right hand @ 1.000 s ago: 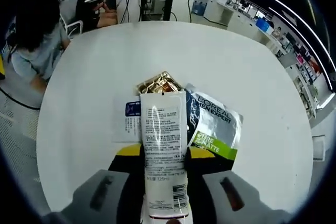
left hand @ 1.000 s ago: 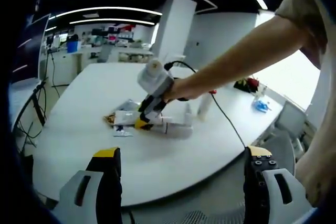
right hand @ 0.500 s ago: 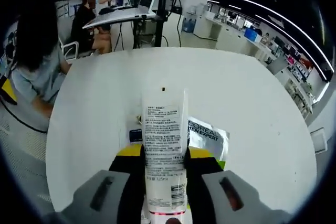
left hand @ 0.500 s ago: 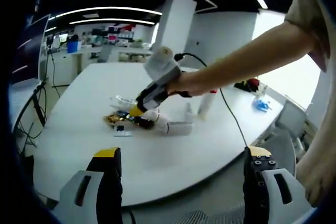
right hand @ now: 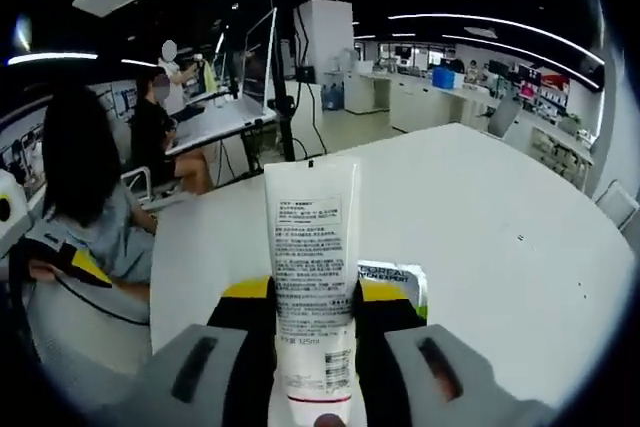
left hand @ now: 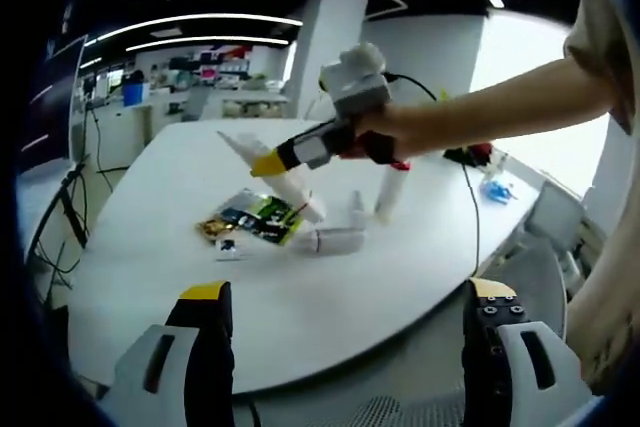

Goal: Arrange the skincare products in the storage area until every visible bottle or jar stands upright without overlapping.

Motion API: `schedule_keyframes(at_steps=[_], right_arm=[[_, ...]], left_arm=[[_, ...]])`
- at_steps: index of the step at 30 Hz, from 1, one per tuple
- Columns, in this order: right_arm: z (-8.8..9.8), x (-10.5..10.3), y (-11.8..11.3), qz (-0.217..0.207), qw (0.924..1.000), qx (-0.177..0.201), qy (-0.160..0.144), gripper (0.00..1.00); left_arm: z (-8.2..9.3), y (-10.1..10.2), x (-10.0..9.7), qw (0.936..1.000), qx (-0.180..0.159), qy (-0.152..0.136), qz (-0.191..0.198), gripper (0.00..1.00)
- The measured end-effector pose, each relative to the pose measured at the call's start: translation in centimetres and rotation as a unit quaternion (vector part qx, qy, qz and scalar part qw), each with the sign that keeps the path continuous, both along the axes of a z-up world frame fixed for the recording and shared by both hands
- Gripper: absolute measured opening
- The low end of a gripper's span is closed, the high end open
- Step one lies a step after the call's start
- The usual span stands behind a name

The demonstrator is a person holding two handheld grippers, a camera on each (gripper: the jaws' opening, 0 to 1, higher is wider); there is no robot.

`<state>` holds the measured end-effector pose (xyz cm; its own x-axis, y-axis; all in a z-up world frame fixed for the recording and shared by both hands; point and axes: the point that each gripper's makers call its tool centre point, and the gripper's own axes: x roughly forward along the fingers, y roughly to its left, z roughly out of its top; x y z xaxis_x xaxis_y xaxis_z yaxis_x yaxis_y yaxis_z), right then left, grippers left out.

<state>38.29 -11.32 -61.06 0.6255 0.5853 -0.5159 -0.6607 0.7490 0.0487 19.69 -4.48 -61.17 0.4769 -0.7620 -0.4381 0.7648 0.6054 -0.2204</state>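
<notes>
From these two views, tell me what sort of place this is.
Probably an open-plan office or lab. A large white table holds the skincare items, seated people work at desks with a monitor, and long ceiling strip lights run above counters stacked with supplies.

Bare desk (left hand: 150, 277) stretches before the sachets (left hand: 250, 222), lying tube (left hand: 335, 240) and upright bottles (left hand: 388, 192) clustered at its centre.
</notes>
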Motion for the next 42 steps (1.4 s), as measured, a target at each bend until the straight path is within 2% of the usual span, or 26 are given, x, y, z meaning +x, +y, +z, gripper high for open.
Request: schedule_keyframes(at_steps=[6,13,21,26,31,34,38,42], right_arm=[[1.6,-2.2,-0.5,-0.015,0.9991,0.04,0.001,0.29],[2.7,-6.8,-1.0,-0.019,0.9962,0.084,0.01,0.29],[3.0,-12.1,-2.3,-0.02,0.9922,0.122,0.017,0.29],[3.8,-14.4,-3.4,-0.013,0.9881,0.152,0.014,0.29],[5.2,-17.2,-3.5,0.027,0.9834,0.179,0.008,0.29],[6.2,-18.4,-3.4,0.044,0.978,0.204,0.007,0.29],[7.5,-19.8,-3.1,0.057,0.9698,0.237,0.008,0.29],[8.5,-21.4,-2.8,0.081,0.9617,0.262,0.011,0.29]], left_arm=[[0.3,0.1,0.3,1.0,-0.008,0.002,0.005,0.94],[1.1,0.1,0.6,0.9996,-0.023,0.008,0.011,0.94],[1.5,-0.1,0.3,0.9993,-0.03,0.018,0.009,0.95],[2.5,-0.3,0.4,0.9988,-0.042,0.025,0.004,0.95],[4.1,-1.8,-0.7,0.9971,-0.053,0.022,-0.051,0.96],[5.1,-2.6,-1.3,0.9946,-0.065,0.025,-0.076,0.97],[7.0,-4.0,-2.6,0.9861,-0.11,0.04,-0.118,0.97],[8.3,-4.7,-2.9,0.983,-0.121,0.037,-0.133,0.97]])
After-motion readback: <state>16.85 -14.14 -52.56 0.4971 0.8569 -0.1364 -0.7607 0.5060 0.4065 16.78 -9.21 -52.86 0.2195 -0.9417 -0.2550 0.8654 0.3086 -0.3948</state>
